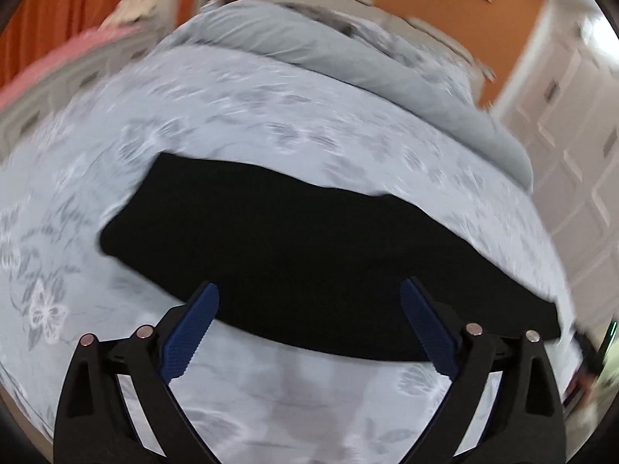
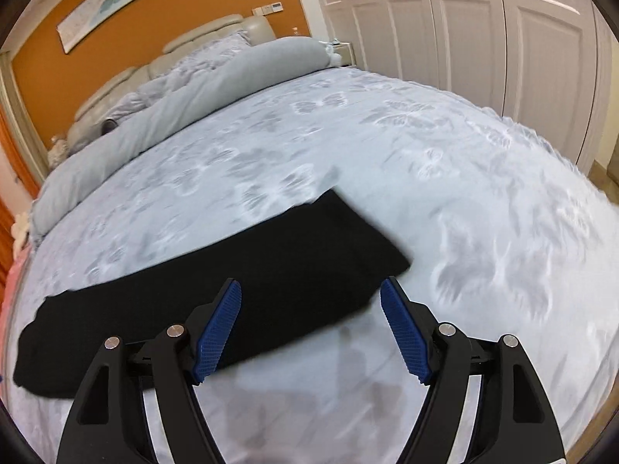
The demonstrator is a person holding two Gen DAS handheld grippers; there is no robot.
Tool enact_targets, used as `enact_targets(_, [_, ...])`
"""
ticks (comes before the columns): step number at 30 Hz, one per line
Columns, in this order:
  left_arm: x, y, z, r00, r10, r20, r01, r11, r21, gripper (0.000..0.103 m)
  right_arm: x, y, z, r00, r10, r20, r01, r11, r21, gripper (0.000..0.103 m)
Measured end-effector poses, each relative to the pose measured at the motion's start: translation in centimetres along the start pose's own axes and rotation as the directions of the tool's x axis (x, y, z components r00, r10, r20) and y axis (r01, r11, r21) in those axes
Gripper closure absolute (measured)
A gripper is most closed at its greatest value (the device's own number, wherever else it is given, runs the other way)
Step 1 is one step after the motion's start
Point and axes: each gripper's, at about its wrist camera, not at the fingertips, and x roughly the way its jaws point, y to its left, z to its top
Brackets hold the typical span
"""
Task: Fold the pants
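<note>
Black pants (image 1: pixel 294 255) lie flat on the bed as one long dark strip. In the right wrist view the pants (image 2: pixel 232 290) run from the lower left to a squared end at mid-right. My left gripper (image 1: pixel 309 290) is open and empty, hovering above the near edge of the pants around their middle. My right gripper (image 2: pixel 310 288) is open and empty, above the near edge close to the right end. Neither gripper touches the cloth.
The bed (image 2: pixel 464 193) has a pale grey floral cover. A rolled grey duvet (image 2: pixel 174 104) and a padded headboard (image 2: pixel 216 34) lie at the far side. White wardrobe doors (image 2: pixel 483 31) stand to the right. A pink surface (image 1: pixel 58 62) is at far left.
</note>
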Motion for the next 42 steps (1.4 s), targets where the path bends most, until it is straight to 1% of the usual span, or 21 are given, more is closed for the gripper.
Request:
enact_targets(2, [0.8,-4.3,-1.1,0.998,0.057,-0.014,-0.056,0.995,0.086,0.007,2.1,-0.7,1.0,1.000,-0.004,-0.019,0.004,1.000,-0.015,0.030])
enact_targets(6, [3.2,-9.4,-3.1,0.997,0.074,-0.019,-0.070,0.986,0.153,0.007,6.4,-0.2,1.4,0.996,0.011,-0.092,-0.020,0.995,-0.098,0.031])
enact_targets(8, [4.8,-11.0,-3.7,0.997,0.078,-0.012,-0.075,0.986,0.152,0.007,8.4,0.1,1.0,0.992,-0.014,-0.122,-0.006,0.986,-0.166,0.053])
enact_targets(9, [5.5,-11.5,-3.9,0.997,0.079,-0.003,-0.078,0.987,0.144,0.007,8.2,0.4,1.0,0.993,0.010,-0.114,-0.031,0.982,-0.184,0.091])
enact_targets(10, [6.0,-11.8,-3.9,0.997,0.078,0.008,-0.078,0.987,0.138,0.007,7.8,0.7,1.5,0.992,0.037,-0.119,-0.059,0.980,-0.188,0.096])
enact_targets(13, [7.0,-12.7,-4.5,0.997,0.074,0.032,-0.078,0.982,0.170,0.007,4.0,1.6,4.0,0.999,0.044,-0.011,-0.046,0.958,-0.282,0.096])
enact_targets(15, [7.2,-12.9,-4.9,0.994,0.088,0.066,-0.100,0.973,0.210,0.007,2.7,1.1,5.7,0.999,0.051,0.019,-0.044,0.958,-0.284,0.096])
enact_targets(17, [7.5,-13.0,-5.2,0.990,0.111,0.089,-0.130,0.961,0.246,0.007,4.4,0.0,5.9,1.000,-0.008,-0.013,0.004,0.960,-0.280,0.096])
enact_targets(19, [8.0,-13.0,-5.2,0.988,0.128,0.083,-0.146,0.952,0.270,0.007,8.8,-1.4,4.0,0.987,-0.104,-0.121,0.065,0.955,-0.289,0.095])
enact_targets(20, [8.2,-12.9,-5.2,0.987,0.141,0.083,-0.158,0.950,0.271,0.007,9.8,-1.7,3.0,0.986,-0.110,-0.121,0.071,0.955,-0.288,0.095])
enact_targets(21, [8.3,-12.8,-5.1,0.985,0.147,0.085,-0.165,0.949,0.269,0.007,9.2,-1.7,2.7,0.993,-0.103,-0.064,0.083,0.961,-0.265,0.095])
enact_targets(24, [8.1,-11.5,-4.3,0.981,0.172,0.093,-0.190,0.955,0.229,0.007,7.5,-2.0,3.2,0.997,-0.057,-0.043,0.049,0.984,-0.168,0.093])
enact_targets(27, [7.9,-9.6,-3.3,0.982,0.178,0.070,-0.187,0.969,0.160,0.007,5.1,-1.5,3.1,0.999,-0.018,0.033,0.023,0.987,-0.158,0.090])
enact_targets(28, [7.7,-8.8,-2.9,0.977,0.201,0.070,-0.209,0.969,0.134,0.007,5.7,-1.5,3.0,0.999,-0.046,0.014,0.048,0.985,-0.164,0.082])
enact_targets(29, [7.6,-8.3,-2.6,0.972,0.224,0.072,-0.232,0.965,0.121,0.007,7.7,-1.6,2.7,0.992,-0.098,-0.078,0.083,0.981,-0.178,0.080])
enact_targets(30, [7.5,-7.8,-2.3,0.967,0.244,0.074,-0.252,0.961,0.112,0.007,8.6,-2.0,2.3,0.988,-0.105,-0.115,0.083,0.980,-0.183,0.082])
enact_targets(32, [7.0,-6.2,-1.5,0.952,0.296,0.078,-0.301,0.951,0.072,0.007,6.9,-1.3,3.0,0.986,-0.142,-0.088,0.128,0.980,-0.150,0.079])
enact_targets(34, [6.3,-4.5,-0.9,0.941,0.329,0.085,-0.331,0.944,0.011,0.007,4.0,1.6,3.6,0.994,-0.106,-0.023,0.102,0.986,-0.135,0.074])
enact_targets(37, [5.5,-1.5,-0.1,0.936,0.347,0.052,-0.341,0.935,-0.100,0.006,0.9,10.1,3.5,0.996,0.090,-0.016,-0.091,0.961,-0.261,0.071])
enact_targets(39, [5.2,0.8,0.0,0.931,0.364,0.030,-0.353,0.918,-0.182,0.006,0.5,17.2,2.5,0.968,0.229,-0.102,-0.251,0.907,-0.338,0.058])
enact_targets(42, [5.3,3.3,-0.1,0.916,0.401,-0.012,-0.392,0.890,-0.234,0.006,1.9,28.5,-0.2,0.903,0.354,-0.243,-0.427,0.800,-0.421,0.055])
